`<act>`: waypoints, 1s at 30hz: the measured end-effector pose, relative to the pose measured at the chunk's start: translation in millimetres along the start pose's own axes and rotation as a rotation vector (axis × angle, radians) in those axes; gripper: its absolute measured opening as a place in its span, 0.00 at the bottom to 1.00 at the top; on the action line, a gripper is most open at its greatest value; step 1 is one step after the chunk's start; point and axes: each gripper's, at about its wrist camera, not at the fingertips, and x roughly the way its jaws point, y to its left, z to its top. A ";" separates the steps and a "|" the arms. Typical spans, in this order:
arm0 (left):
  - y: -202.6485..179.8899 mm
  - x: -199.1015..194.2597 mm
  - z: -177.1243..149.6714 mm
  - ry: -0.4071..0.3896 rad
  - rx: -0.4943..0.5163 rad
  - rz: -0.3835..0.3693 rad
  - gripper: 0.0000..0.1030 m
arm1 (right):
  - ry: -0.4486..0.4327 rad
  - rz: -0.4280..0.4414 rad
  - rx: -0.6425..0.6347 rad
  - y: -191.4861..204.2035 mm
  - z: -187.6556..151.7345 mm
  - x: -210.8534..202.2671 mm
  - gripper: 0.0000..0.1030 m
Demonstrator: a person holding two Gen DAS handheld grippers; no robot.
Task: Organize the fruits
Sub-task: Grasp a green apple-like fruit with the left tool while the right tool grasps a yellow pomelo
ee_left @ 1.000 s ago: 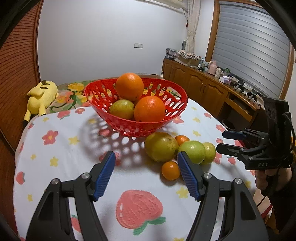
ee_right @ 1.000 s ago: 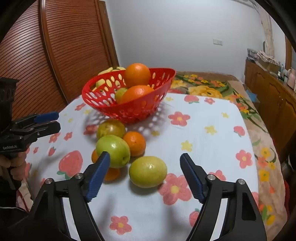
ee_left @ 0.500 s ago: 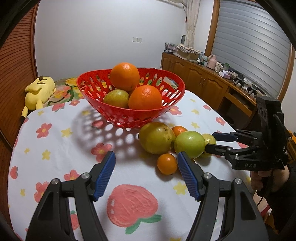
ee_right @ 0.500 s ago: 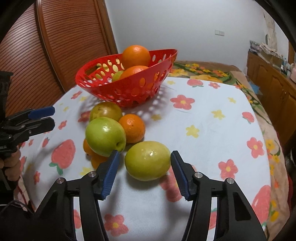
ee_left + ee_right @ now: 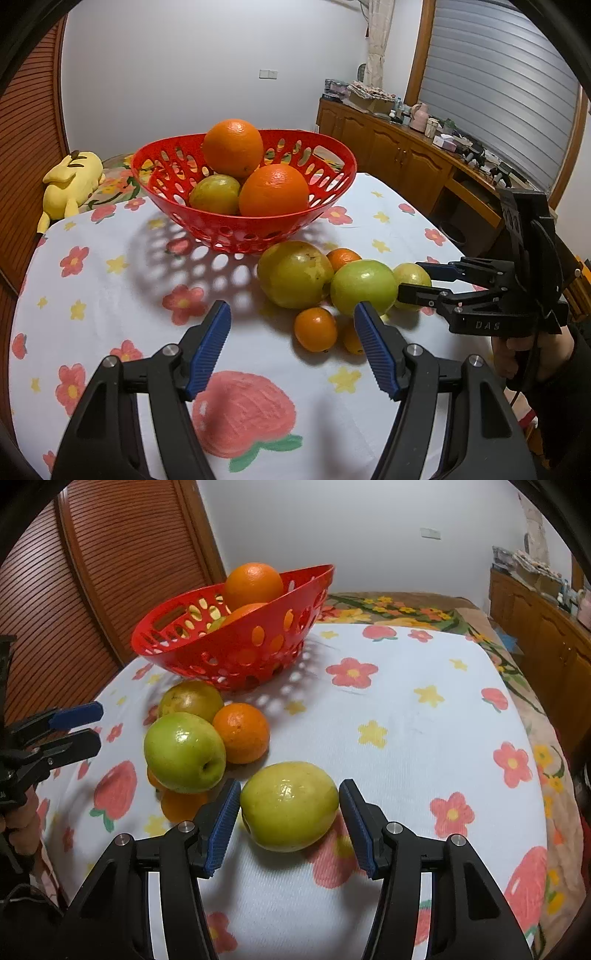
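A red perforated basket holds two oranges and a yellow-green fruit. In front of it lies a cluster of loose fruit on the flowered tablecloth: a large yellow-green fruit, a green apple, an orange and small tangerines. My right gripper is open, its jaws on either side of a yellow-green lemon-like fruit, close to it but with small gaps. My left gripper is open and empty, just in front of the small tangerine.
A yellow plush toy lies at the table's far left edge. A wooden sideboard with clutter stands to the right. A wooden slatted door is behind the basket. The tablecloth right of the lemon-like fruit is bare.
My right gripper has moved forward and lower, bringing its jaws around the lemon-like fruit and narrowing them. My left gripper has moved forward toward the fruit cluster.
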 end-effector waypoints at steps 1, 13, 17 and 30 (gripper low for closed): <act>-1.4 1.2 0.3 0.002 0.002 -0.003 0.68 | 0.000 0.000 -0.004 0.6 -0.2 -0.3 0.54; -29.6 12.5 9.9 0.000 0.053 -0.063 0.64 | -0.048 -0.015 -0.010 -10.5 -19.8 -26.0 0.54; -37.5 21.3 13.0 0.021 0.058 -0.075 0.61 | -0.055 -0.031 0.004 -18.9 -28.9 -32.1 0.54; -57.1 40.5 15.7 0.061 0.090 -0.029 0.63 | -0.104 -0.032 0.005 -21.6 -40.9 -36.8 0.54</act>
